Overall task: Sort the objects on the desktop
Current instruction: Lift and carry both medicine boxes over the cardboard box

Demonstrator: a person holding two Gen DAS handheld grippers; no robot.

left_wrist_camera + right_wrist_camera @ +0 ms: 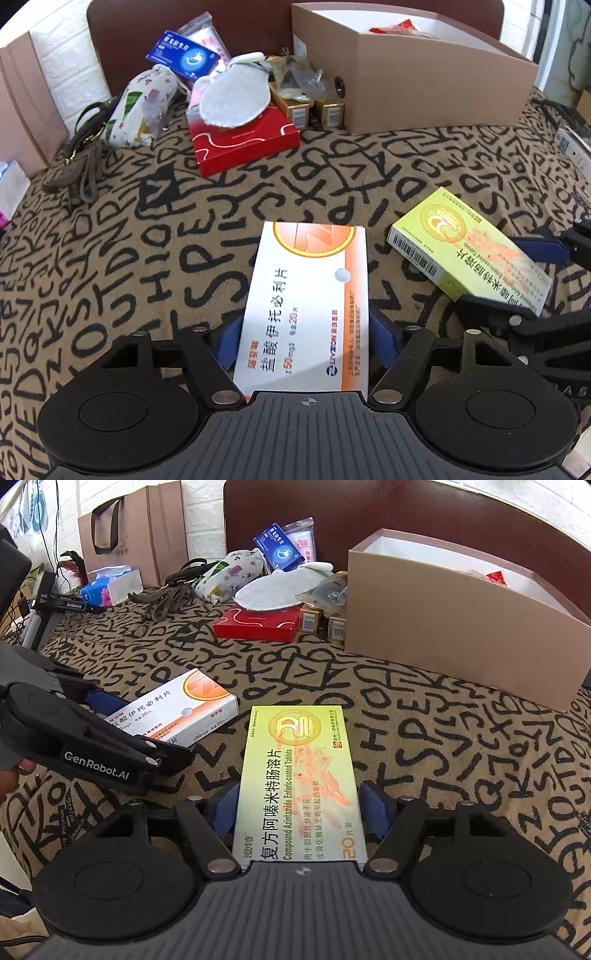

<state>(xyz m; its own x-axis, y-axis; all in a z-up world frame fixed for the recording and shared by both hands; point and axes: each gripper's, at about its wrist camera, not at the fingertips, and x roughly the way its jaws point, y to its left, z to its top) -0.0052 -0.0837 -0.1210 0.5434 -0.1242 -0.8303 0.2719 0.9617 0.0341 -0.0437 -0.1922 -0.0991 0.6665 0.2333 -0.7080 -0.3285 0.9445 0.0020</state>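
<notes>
- The left gripper (301,332) has a white-and-orange medicine box (306,306) lying lengthwise between its jaws; the blue pads sit against both long sides, so the jaws pinch it.
- The right gripper (297,805) likewise has a yellow-green tablet box (299,786) between its jaws, a blue pad close on either long edge, pinching it.
- The two boxes are near each other on the desk, which is covered by a tan cloth (147,229) printed with black letters. I cannot tell whether either box is lifted clear of the cloth.
- From the left wrist view, the yellow-green box shows at the right, skewed, with the other gripper's black arms around its near end.
- From the right wrist view, the white-and-orange box shows at the left, with the other gripper's black body marked "GenRobot.AI" over its near end.
- Farther back stands an open tan cardboard box (443,638) with something red inside.
- Beside that box lies a heap: a red flat box (243,144), a grey-white mitt (232,99) on top of it, a patterned fabric pouch (140,107), a blue carton (181,55) and small gold cartons (295,110).
- Only the right wrist view takes in a tissue pack (110,585) and a paper bag (136,531) at the far left.
</notes>
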